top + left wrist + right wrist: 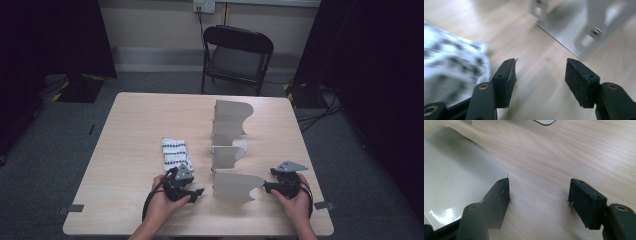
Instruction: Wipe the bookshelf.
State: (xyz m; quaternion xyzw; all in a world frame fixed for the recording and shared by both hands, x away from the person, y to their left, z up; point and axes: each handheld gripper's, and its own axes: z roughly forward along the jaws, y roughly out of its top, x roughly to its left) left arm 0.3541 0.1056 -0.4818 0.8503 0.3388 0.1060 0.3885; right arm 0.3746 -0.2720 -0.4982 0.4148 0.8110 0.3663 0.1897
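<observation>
Left gripper [192,192] fingers [506,80] spread, nothing between, over bare desk [140,125]; patterned cloth [174,154] at their 11 o'clock. Right gripper [266,187] fingers [586,200] spread too, empty, metal divider rack [231,150] panel beside one. Pale wood desk, grey carpet, black folding chair [236,57] at 12 o'clock, dark curtains.

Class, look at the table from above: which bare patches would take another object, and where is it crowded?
Free: the light wooden table left of the patterned folded cloth and its far-left corner. Crowded: the near edge, with the left gripper, grey metal divider rack and right gripper.
</observation>
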